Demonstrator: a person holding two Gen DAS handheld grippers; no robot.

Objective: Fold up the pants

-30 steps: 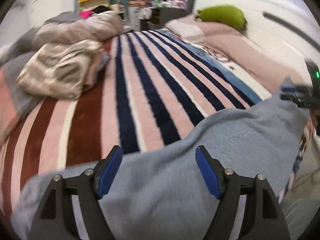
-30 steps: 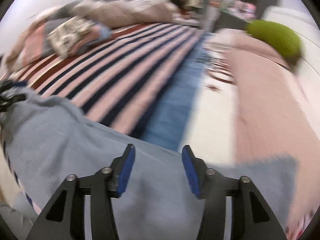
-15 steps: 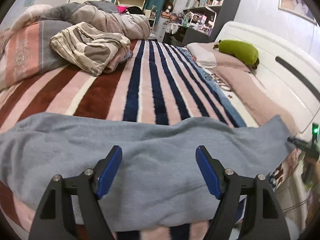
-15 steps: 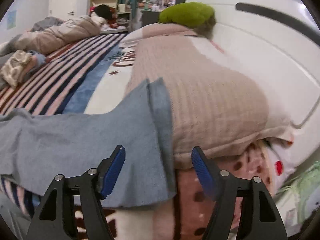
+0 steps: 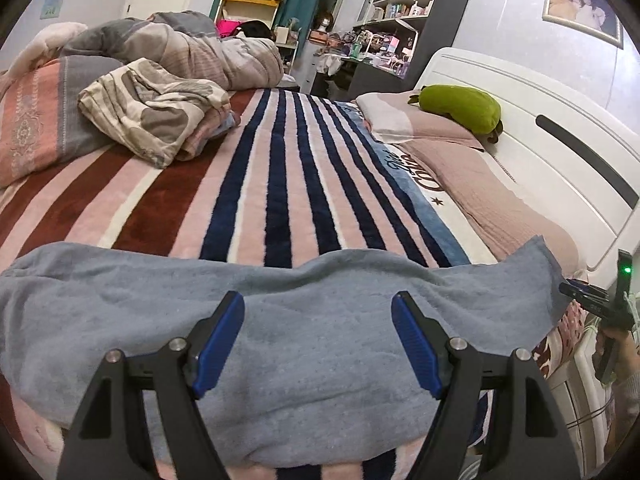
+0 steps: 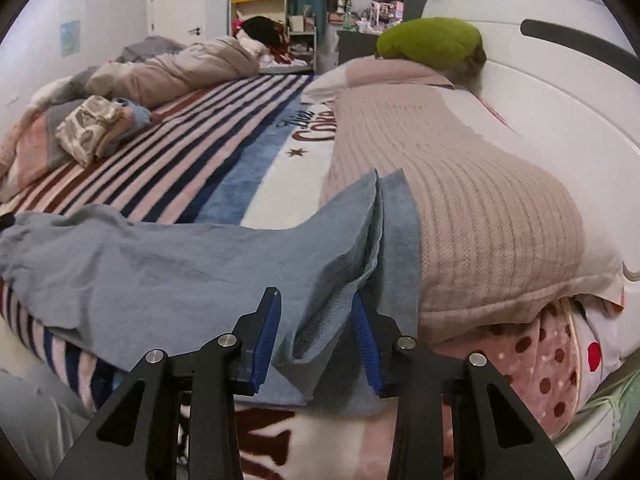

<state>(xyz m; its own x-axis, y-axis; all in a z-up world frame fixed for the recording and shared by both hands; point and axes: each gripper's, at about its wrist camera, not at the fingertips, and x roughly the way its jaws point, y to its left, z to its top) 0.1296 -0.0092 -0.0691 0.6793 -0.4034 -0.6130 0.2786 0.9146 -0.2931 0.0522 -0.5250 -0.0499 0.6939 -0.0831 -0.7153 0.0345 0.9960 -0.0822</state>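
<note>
Right claw: jaws closing, a bunched fold of the pants sits between the blue pads. I can't tell from here if both pads are pressing the cloth yet; the right-hand one looks to touch it, and there seems to be a sliver of gap at the left one. The fold it straddles is at the near end of the fabric, where two layered edges rise toward the pink knit pillow.

Left claw: jaws wide, nothing gripped. The pants lie flat under and ahead of it, cloth visible between the pads but apart from both.

The pants are light blue-grey, stretched crosswise along the near edge of the bed, on the striped blanket, one end running up against the pink pillow. In the left view I see the right claw at that far end of the cloth, with a hand on its grip.

Farther out: a green plush on the pillow by the white headboard, folded patterned bedding and a rumpled duvet on the bed's far side, shelves beyond.
</note>
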